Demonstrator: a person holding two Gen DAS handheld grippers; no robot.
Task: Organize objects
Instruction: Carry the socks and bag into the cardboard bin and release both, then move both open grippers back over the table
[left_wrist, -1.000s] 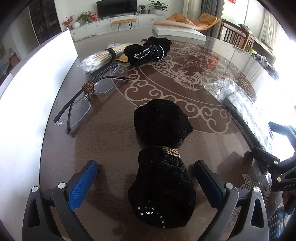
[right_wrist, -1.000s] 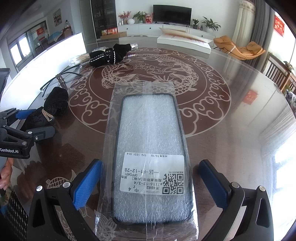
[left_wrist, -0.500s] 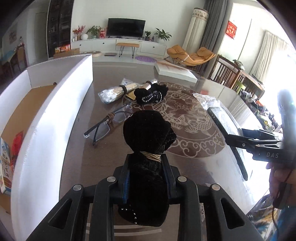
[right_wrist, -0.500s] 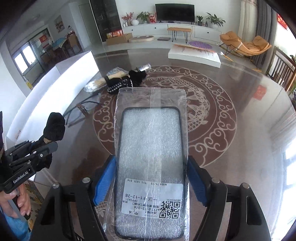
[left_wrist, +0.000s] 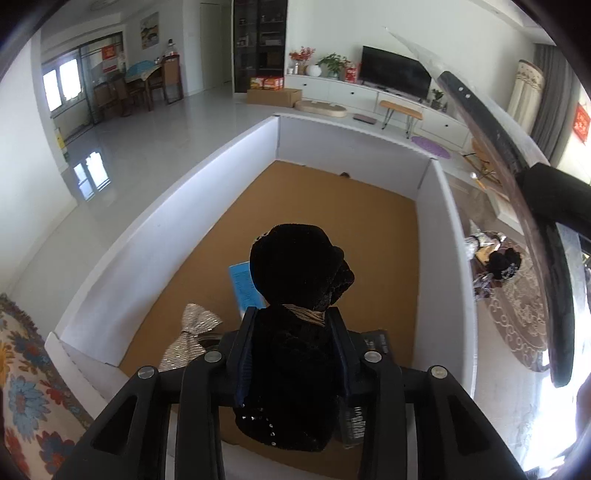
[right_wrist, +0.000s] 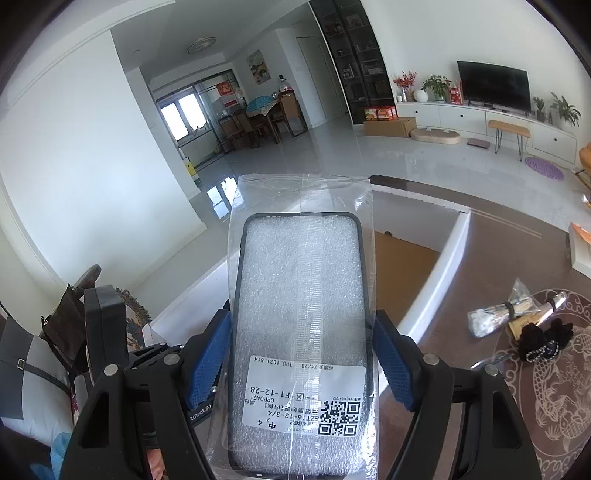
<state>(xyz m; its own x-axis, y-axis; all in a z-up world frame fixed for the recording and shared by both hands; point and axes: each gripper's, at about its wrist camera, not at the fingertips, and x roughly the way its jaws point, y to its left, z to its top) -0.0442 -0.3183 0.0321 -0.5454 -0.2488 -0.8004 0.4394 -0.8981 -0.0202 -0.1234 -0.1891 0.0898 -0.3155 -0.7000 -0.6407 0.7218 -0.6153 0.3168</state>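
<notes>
Both items lifted off the table since a second ago, carried to the box.
Left view: my left gripper (left_wrist: 293, 343), jaws just eased slightly, clamps the black velvet bundle tied with tan cord (left_wrist: 295, 325) above the white-walled, cardboard-floored box (left_wrist: 147, 254). Right view: my right gripper (right_wrist: 301, 354) grasps the bagged black phone case with foam insert (right_wrist: 301, 314) over the box's rim.

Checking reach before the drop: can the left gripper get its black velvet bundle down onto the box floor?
Probably yes: the left gripper, shut on the black velvet bundle, hangs over the open white box; bare floor lies ahead.

Black tied glove bundle (left_wrist: 301, 328) above white box (left_wrist: 177, 221); bagged, perhaps phone, case (right_wrist: 301, 332) aloft.
</notes>
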